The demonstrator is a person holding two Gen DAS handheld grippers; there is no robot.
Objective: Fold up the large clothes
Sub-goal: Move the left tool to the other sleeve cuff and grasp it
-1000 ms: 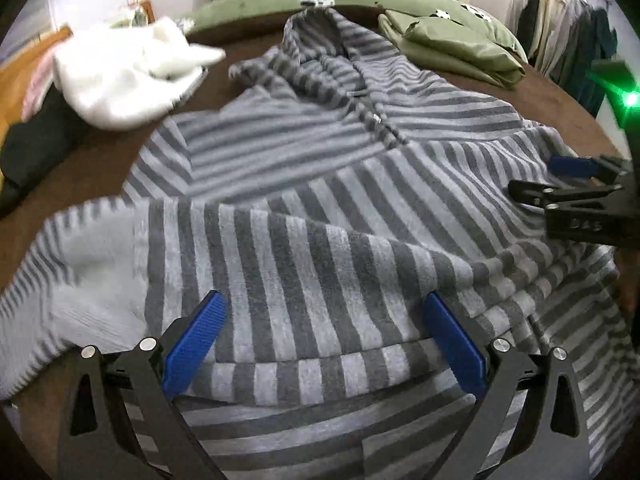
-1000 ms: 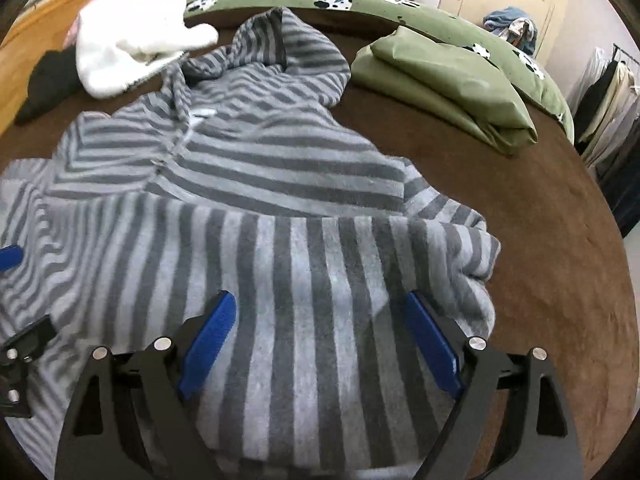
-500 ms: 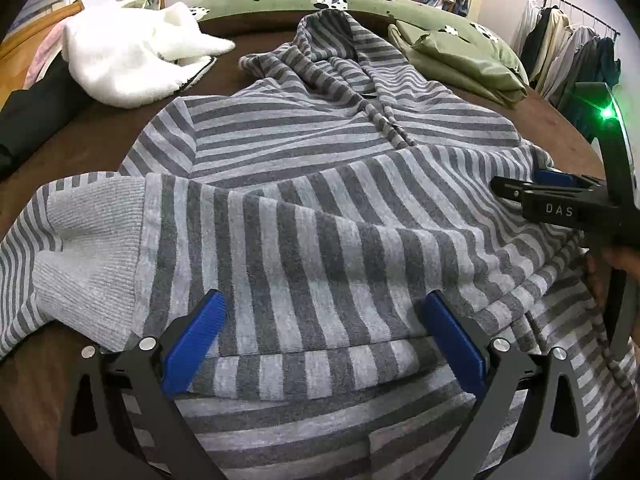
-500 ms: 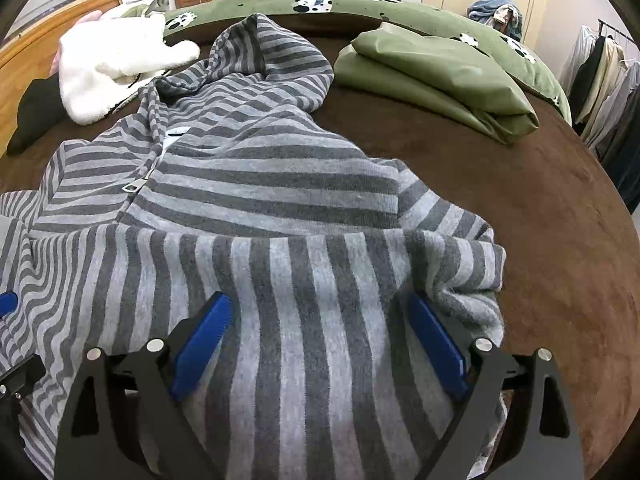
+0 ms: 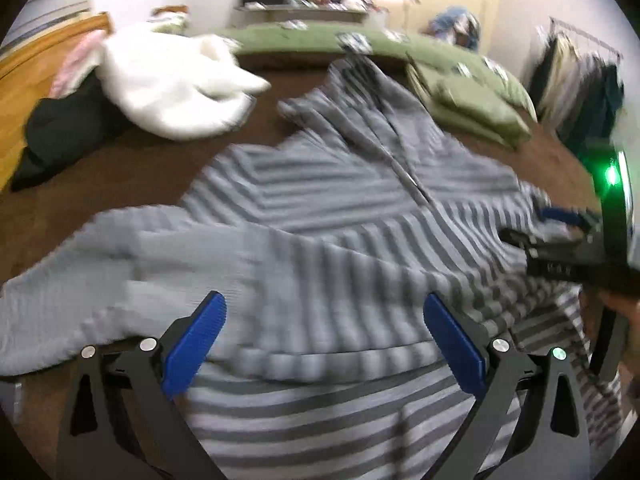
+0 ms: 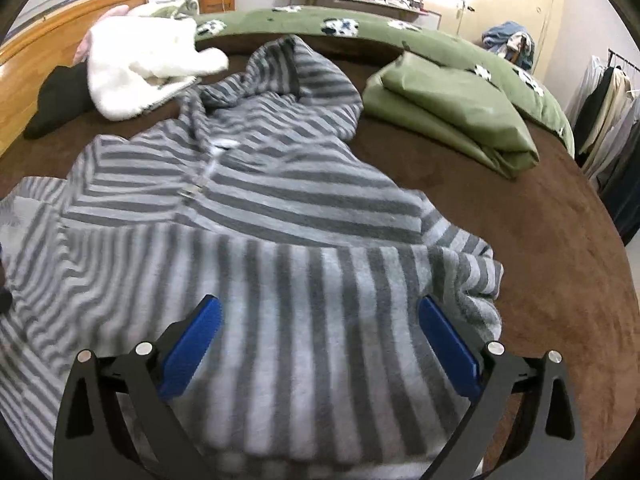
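Both sleeves now lie folded across the striped hoodie (image 6: 248, 208) mid-bed, hood toward the far edge; the right gripper (image 6: 318, 344) is opening, the left gripper (image 5: 324, 344) wide, both empty and lifting clear, so the body fold seems next.

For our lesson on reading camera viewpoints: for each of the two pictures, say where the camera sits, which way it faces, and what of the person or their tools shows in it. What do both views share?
Left wrist: on the left tongs, angled down over the striped hoodie; both blue pads show spread wide, and the right tongs with a hand at right.
Right wrist: on the right tongs, jaws opening, angled down over the hoodie's folded sleeve; no hand visible.
Shared: hoodie, white garment, folded green cloth, brown bedcover.
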